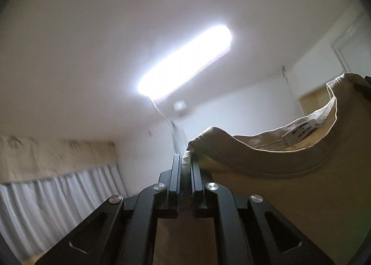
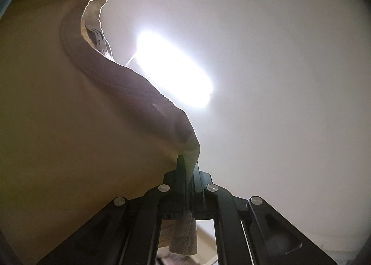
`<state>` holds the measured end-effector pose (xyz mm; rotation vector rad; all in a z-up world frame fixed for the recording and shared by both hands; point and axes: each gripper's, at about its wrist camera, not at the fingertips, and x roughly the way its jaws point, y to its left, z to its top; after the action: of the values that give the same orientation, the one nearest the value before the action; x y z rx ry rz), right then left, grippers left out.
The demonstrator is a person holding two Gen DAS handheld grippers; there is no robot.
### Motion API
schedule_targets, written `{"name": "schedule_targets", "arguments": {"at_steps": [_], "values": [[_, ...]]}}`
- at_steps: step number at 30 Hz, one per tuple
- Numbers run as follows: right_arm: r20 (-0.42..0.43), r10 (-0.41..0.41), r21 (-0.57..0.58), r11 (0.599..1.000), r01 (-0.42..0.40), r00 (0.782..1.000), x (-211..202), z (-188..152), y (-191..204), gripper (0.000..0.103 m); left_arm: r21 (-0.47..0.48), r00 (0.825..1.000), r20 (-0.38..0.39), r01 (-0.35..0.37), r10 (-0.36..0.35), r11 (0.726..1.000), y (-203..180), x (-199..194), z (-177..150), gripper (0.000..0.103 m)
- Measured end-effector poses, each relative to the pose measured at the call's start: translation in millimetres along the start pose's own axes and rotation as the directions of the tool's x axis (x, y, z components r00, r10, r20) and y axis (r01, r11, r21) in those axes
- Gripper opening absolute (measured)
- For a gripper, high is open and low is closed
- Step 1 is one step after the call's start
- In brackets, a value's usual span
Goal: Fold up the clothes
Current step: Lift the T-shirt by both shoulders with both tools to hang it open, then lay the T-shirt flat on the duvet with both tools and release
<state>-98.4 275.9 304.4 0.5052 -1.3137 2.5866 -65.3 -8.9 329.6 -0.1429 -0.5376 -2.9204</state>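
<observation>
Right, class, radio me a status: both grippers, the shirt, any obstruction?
Left gripper shut on tan T-shirt by one shoulder. Right gripper shut on the other. Shirt held up, collar spread between. Nothing in the way.

Open air ahead of and above both my grippers, up to the ceiling light (image 1: pixel 185 62). The tan shirt (image 1: pixel 301 184) hangs stretched between them, blocking passage from one toward the other.

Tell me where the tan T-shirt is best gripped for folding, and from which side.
At the shoulder seams either side of the collar, coming from outside each shoulder. The tan T-shirt hangs spread between left gripper and right gripper, both jaws shut on it there.
</observation>
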Motion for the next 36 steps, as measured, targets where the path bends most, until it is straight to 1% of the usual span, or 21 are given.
{"name": "schedule_targets", "arguments": {"at_steps": [2, 4, 7, 9, 11, 14, 17, 18, 19, 22, 23, 24, 26, 27, 28, 29, 30, 32, 34, 35, 36], "values": [[-0.044, 0.046, -0.034, 0.998, -0.048, 0.998, 26.6, -21.2, 43.3, 0.004, 0.001, 0.997, -0.079, 0.022, -0.022, 1.000, -12.7, 39.4, -36.0, 0.007], [-0.104, 0.120, -0.064, 0.990, -0.128, 0.987, 54.8, -45.2, 91.1, 0.004, 0.003, 0.985, -0.169, 0.046, -0.045, 0.999, -29.4, 79.7, -78.5, 0.007], [-0.191, 0.213, -0.104, 0.966, -0.236, 0.958, 86.9, -79.9, 160.5, 0.003, 0.010, 0.949, -0.307, 0.084, -0.077, 0.996, -54.3, 138.8, -143.4, 0.007], [-0.254, 0.273, -0.129, 0.941, -0.312, 0.928, 109.6, -105.0, 212.5, 0.003, 0.014, 0.909, -0.404, 0.112, -0.097, 0.994, -89.9, 172.0, -181.2, 0.007], [-0.317, 0.327, -0.146, 0.911, -0.387, 0.890, 132.4, -129.8, 264.3, 0.003, 0.007, 0.865, -0.488, 0.135, -0.115, 0.991, -120.7, 196.1, -214.5, 0.007], [-0.408, 0.407, -0.153, 0.852, -0.501, 0.817, 163.1, -165.6, 330.4, 0.003, -0.020, 0.788, -0.600, 0.162, -0.141, 0.987, -149.7, 243.3, -270.7, 0.006], [-0.489, 0.445, -0.183, 0.788, -0.588, 0.750, 161.8, -151.4, 409.0, 0.003, -0.027, 0.724, -0.673, 0.181, -0.152, 0.983, -176.0, 269.6, -315.5, 0.003], [-0.510, 0.446, -0.205, 0.767, -0.608, 0.736, 165.1, -155.3, 435.2, 0.003, -0.035, 0.700, -0.696, 0.190, -0.160, 0.981, -186.3, 272.9, -331.6, 0.003], [-0.526, 0.445, -0.228, 0.747, -0.625, 0.724, 168.9, -171.7, 450.0, 0.002, -0.042, 0.676, -0.718, 0.198, -0.168, 0.979, -196.5, 276.1, -347.7, 0.002], [-0.559, 0.445, -0.265, 0.704, -0.659, 0.700, 116.3, -196.9, 468.9, 0.002, -0.069, 0.600, -0.774, 0.238, -0.203, 0.969, -222.1, 272.5, -392.5, 0.002], [-0.569, 0.444, -0.276, 0.690, -0.669, 0.692, 96.2, -203.8, 474.9, 0.002, -0.096, 0.569, -0.788, 0.266, -0.237, 0.959, -223.7, 271.7, -402.7, 0.002], [-0.583, 0.447, -0.272, 0.679, -0.682, 0.678, 92.6, -202.9, 484.8, 0.002, -0.127, 0.539, -0.797, 0.296, -0.275, 0.947, -225.5, 271.8, -413.5, 0.002], [-0.617, 0.467, -0.238, 0.656, -0.716, 0.633, 90.8, -213.9, 497.9, 0.002, -0.185, 0.484, -0.798, 0.371, -0.360, 0.910, -230.4, 270.4, -433.3, 0.003], [-0.627, 0.473, -0.228, 0.648, -0.727, 0.619, 85.7, -219.2, 501.0, 0.002, -0.191, 0.467, -0.798, 0.403, -0.381, 0.895, -232.6, 270.4, -440.2, 0.010], [-0.637, 0.476, -0.217, 0.644, -0.733, 0.607, 80.3, -227.3, 502.2, 0.002, -0.190, 0.453, -0.797, 0.438, -0.399, 0.879, -236.7, 270.0, -445.9, 0.025], [-0.646, 0.477, -0.207, 0.643, -0.738, 0.596, 74.7, -237.0, 502.3, 0.002, -0.188, 0.439, -0.795, 0.476, -0.418, 0.859, -240.1, 268.6, -449.7, 0.035], [-0.658, 0.481, -0.184, 0.643, -0.744, 0.579, 70.0, -245.1, 501.8, 0.002, -0.183, 0.426, -0.793, 0.514, -0.435, 0.838, -244.0, 267.4, -453.9, 0.049], [-0.685, 0.496, -0.128, 0.639, -0.759, 0.534, 61.4, -260.4, 503.7, 0.002, -0.165, 0.404, -0.790, 0.583, -0.460, 0.795, -254.6, 266.2, -463.3, 0.050], [-0.709, 0.515, -0.077, 0.623, -0.778, 0.482, 52.7, -276.5, 512.2, 0.002, -0.157, 0.373, -0.801, 0.624, -0.468, 0.765, -264.4, 268.2, -471.3, 0.050], [-0.713, 0.515, -0.078, 0.617, -0.783, 0.477, 45.7, -283.5, 517.3, 0.002, -0.158, 0.349, -0.814, 0.638, -0.465, 0.754, -269.2, 270.2, -475.4, 0.050], [-0.713, 0.510, -0.092, 0.612, -0.785, 0.481, 37.4, -289.9, 522.9, 0.002, -0.159, 0.325, -0.826, 0.649, -0.460, 0.744, -273.7, 272.1, -479.9, 0.050]]}}
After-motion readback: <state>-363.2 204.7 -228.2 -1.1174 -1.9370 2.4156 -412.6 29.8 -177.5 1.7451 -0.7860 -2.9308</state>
